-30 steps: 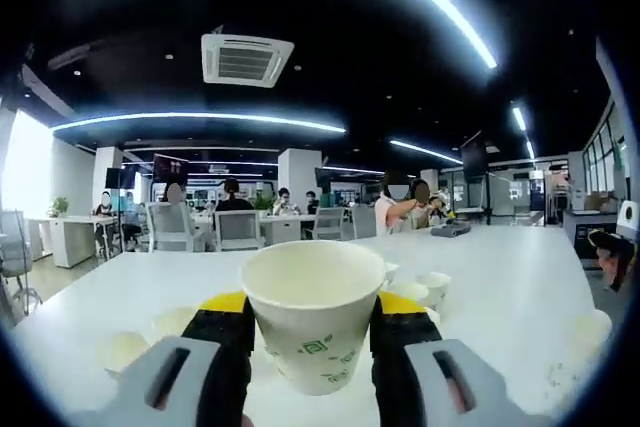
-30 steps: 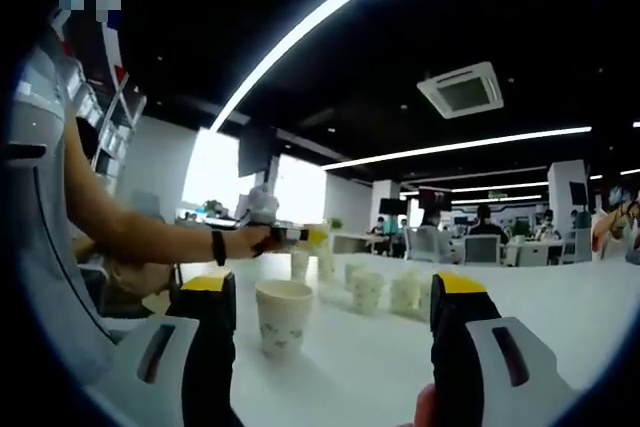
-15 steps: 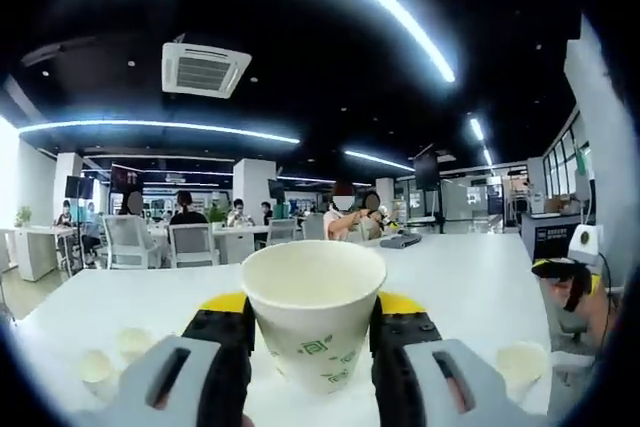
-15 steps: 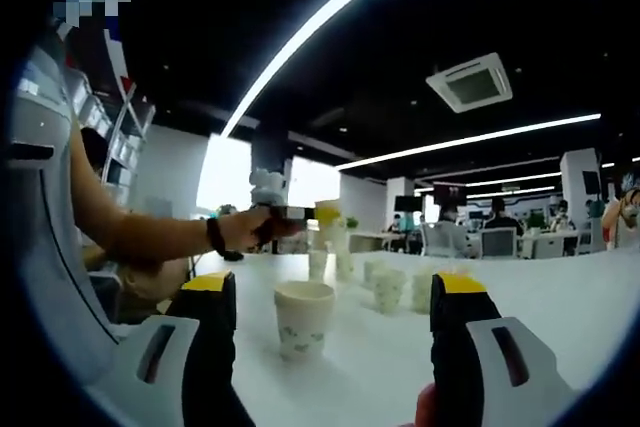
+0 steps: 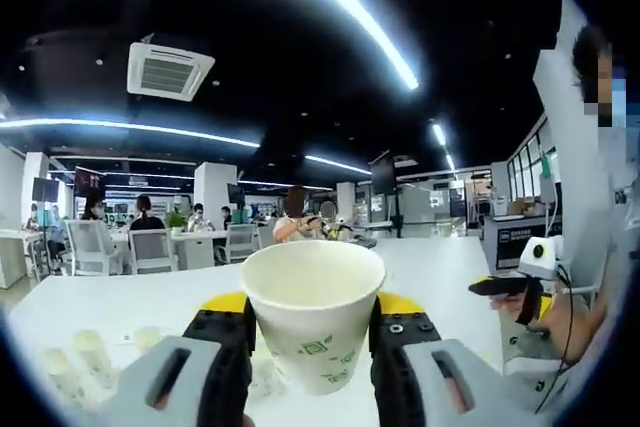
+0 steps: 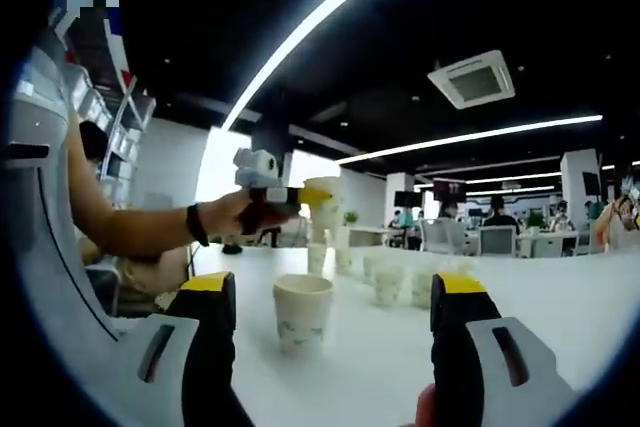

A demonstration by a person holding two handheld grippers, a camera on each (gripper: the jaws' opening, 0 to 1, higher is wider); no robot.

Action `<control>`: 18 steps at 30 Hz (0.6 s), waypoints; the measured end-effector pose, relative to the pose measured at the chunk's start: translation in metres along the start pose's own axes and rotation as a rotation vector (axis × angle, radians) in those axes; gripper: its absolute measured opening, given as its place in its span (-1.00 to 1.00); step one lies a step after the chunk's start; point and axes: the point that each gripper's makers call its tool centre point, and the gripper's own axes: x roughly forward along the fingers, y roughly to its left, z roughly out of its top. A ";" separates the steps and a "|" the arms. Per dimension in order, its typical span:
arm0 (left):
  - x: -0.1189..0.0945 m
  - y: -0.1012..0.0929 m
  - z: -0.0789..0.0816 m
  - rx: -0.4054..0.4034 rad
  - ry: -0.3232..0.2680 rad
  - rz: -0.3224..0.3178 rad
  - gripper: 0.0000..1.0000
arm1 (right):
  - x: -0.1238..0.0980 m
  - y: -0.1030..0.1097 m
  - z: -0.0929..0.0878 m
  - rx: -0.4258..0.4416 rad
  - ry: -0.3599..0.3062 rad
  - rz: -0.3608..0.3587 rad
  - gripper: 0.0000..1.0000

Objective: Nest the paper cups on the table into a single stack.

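Left tool (image 5: 312,342) clamped on an upright white cup (image 5: 313,309) with green print, yellow-tipped jaws pressed to both its sides, mouth open toward the ceiling, held above the white desk (image 5: 120,302). Down at the lower left of the left gripper view, more cups (image 5: 88,352) standing on the desk, small and blurred — count unclear. At the right edge, a hand (image 5: 520,299) with the other tool, well apart from the held cup.

Right tool (image 6: 335,312) with jaws wide apart, nothing between them but open desk (image 6: 560,317). Between the jaws and farther off, a lone cup (image 6: 302,310) upright on the desk; behind it a loose cluster of cups (image 6: 388,282), also upright. From the left, an arm (image 6: 130,227) reaching in with the left tool (image 6: 285,197) — its cup (image 6: 325,202) raised above the desk, near the cluster.
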 end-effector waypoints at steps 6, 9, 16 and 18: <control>0.001 -0.045 0.005 0.013 -0.015 -0.076 -0.04 | -0.003 -0.003 -0.002 0.005 0.002 -0.003 0.67; 0.000 -0.066 0.006 0.029 -0.020 -0.105 -0.04 | -0.003 0.000 -0.001 0.028 -0.013 0.015 0.67; -0.004 -0.091 0.009 0.030 -0.038 -0.141 -0.04 | -0.003 0.009 0.003 0.022 -0.015 0.040 0.68; -0.005 -0.093 0.009 0.033 -0.041 -0.138 -0.04 | 0.000 0.007 -0.002 0.005 0.010 0.032 0.68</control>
